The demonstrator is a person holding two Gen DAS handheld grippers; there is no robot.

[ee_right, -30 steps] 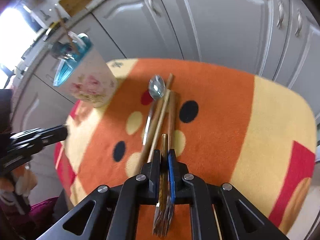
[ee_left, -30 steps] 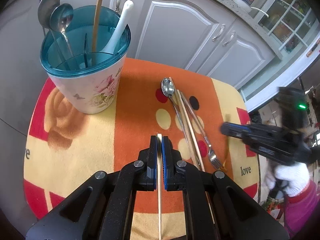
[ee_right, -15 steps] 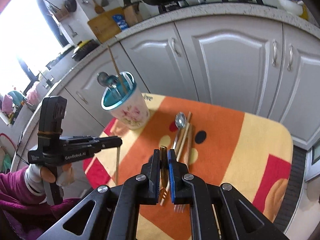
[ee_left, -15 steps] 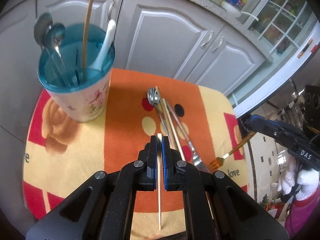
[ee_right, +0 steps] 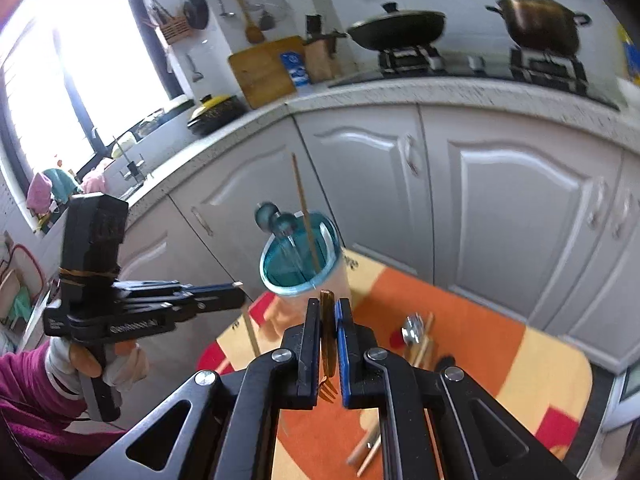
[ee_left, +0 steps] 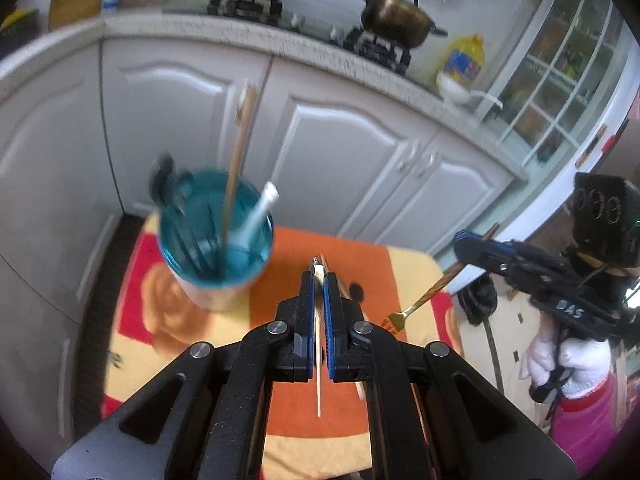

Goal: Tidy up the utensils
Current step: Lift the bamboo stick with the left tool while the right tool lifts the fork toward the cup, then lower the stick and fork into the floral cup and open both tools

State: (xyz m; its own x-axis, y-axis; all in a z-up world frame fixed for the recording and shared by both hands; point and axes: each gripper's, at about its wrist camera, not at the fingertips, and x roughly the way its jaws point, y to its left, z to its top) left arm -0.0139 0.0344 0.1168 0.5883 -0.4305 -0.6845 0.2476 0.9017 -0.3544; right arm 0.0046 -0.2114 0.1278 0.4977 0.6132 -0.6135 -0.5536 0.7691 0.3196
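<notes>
A floral cup with a teal rim (ee_left: 216, 240) stands at the back left of the orange and yellow mat (ee_left: 372, 256); it also shows in the right wrist view (ee_right: 300, 256). It holds metal spoons, a white spoon and a long wooden chopstick. My left gripper (ee_left: 319, 284) is shut on a pale chopstick (ee_left: 319, 368), raised above the mat. My right gripper (ee_right: 329, 312) is shut on a gold fork (ee_right: 329, 340), tines toward the camera; the fork also shows in the left wrist view (ee_left: 424, 300). A spoon and chopsticks (ee_right: 416, 336) lie on the mat.
White kitchen cabinets (ee_right: 500, 200) stand behind the small table. The counter above carries a wok (ee_right: 396, 24), a pot (ee_right: 540, 20), a cutting board (ee_right: 264, 68) and an oil bottle (ee_left: 464, 60). A glass cabinet (ee_left: 560, 72) is at the right.
Both grippers have risen well above the mat, each with its utensil. The right gripper's fork has left the mat; the views now tilt up to the counter.
</notes>
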